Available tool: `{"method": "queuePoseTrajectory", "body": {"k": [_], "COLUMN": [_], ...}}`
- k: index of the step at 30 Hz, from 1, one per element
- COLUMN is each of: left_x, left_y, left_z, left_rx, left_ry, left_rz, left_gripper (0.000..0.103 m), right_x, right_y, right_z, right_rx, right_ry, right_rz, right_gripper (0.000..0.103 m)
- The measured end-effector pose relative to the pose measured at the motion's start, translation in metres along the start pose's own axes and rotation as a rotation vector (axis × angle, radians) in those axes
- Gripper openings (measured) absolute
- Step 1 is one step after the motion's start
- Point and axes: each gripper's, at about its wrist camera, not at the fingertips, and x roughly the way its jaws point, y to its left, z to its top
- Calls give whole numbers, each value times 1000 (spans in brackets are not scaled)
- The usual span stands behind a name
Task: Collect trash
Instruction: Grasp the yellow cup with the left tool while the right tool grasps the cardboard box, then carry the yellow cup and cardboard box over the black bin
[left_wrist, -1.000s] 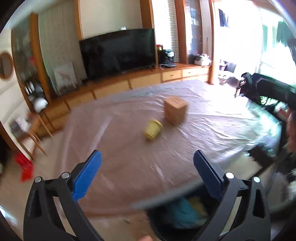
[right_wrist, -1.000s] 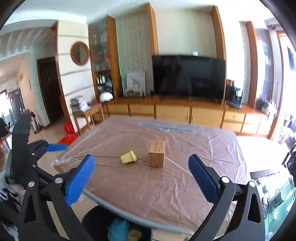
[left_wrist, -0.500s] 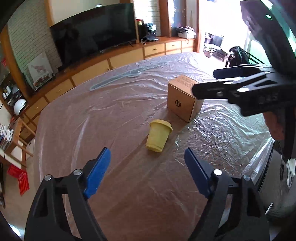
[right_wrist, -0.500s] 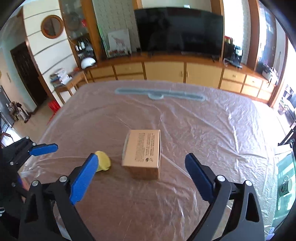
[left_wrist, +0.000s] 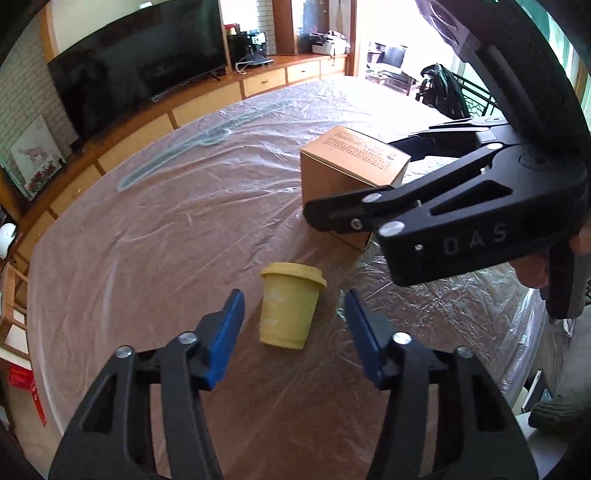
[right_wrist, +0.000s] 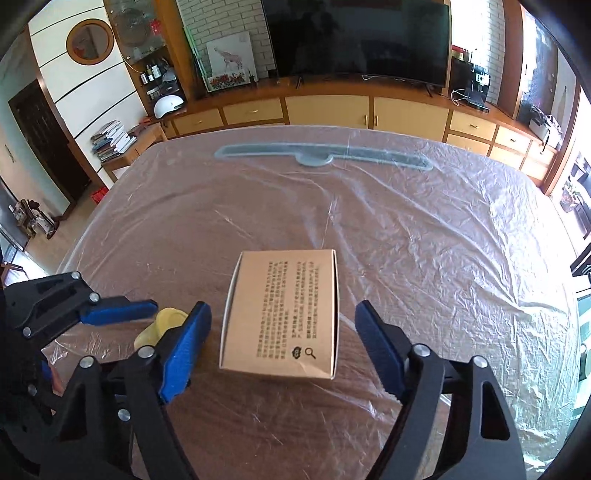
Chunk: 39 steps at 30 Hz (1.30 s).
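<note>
Yellow paper cup (left_wrist: 290, 306) lies tipped near the desk's (right_wrist: 424, 229) front edge, between the left gripper's (left_wrist: 291, 328) closing, not-yet-touching jaws. The right gripper (right_wrist: 280, 343) is closing around the cardboard box (right_wrist: 282, 310) just beside it, still clear, so I'd guess one piece of trash per hand.

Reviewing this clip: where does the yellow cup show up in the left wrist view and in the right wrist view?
Left wrist view: the yellow cup sits low in the middle, lying between the left gripper fingers, untouched.
Right wrist view: only part of it shows at lower left, behind a blue finger of the right gripper.
Shared landmark: the cardboard box, right of the cup in both views.
</note>
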Motion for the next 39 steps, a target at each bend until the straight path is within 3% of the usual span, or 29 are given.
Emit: {"method": "queuePoseTrajectory", "body": {"k": [8, 10, 14, 23, 39], "left_x": [4, 5, 5, -7, -24], "left_y": [-1, 0, 3, 5, 17], "left_z": [-2, -2, 1, 2, -9], "left_rx": [-5, -8, -18, -44, -210], "left_ry": [21, 21, 16, -16, -47], "left_rz": [-40, -44, -55, -39, -2], "left_gripper": [44, 40, 32, 32, 32], "right_x": [7, 7, 5, -6, -44], "right_y": [-4, -5, -13, -24, -39], "right_z": [0, -1, -5, -3, -19], "right_rx": [28, 33, 66, 102, 125], "right_ry": [6, 4, -9, -44, -61], "right_rz": [19, 13, 44, 92, 130], "right_gripper": [65, 55, 48, 46, 46]}}
